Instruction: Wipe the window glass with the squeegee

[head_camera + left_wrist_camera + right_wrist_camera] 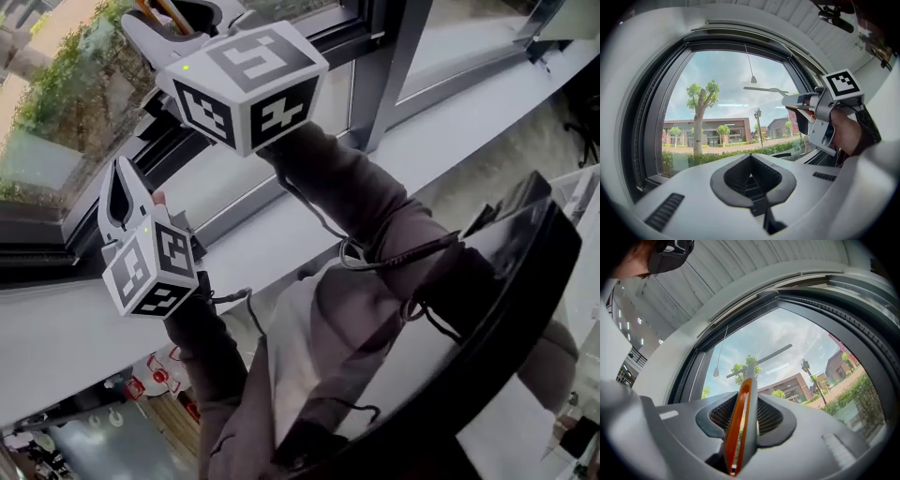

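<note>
My right gripper is raised in front of the window glass and shut on the orange and grey handle of the squeegee. The handle runs up from between the jaws of the right gripper. The thin blade lies across the pane, tilted, high up. From the left gripper view the squeegee blade is seen ahead of the right gripper. My left gripper hangs lower and to the left near the sill, level. The left gripper has its jaws together with nothing between them.
A white sill runs below the window. A dark frame post divides the panes at right. A cord with a small pendant hangs before the glass. A glossy black tabletop edge lies close to my body.
</note>
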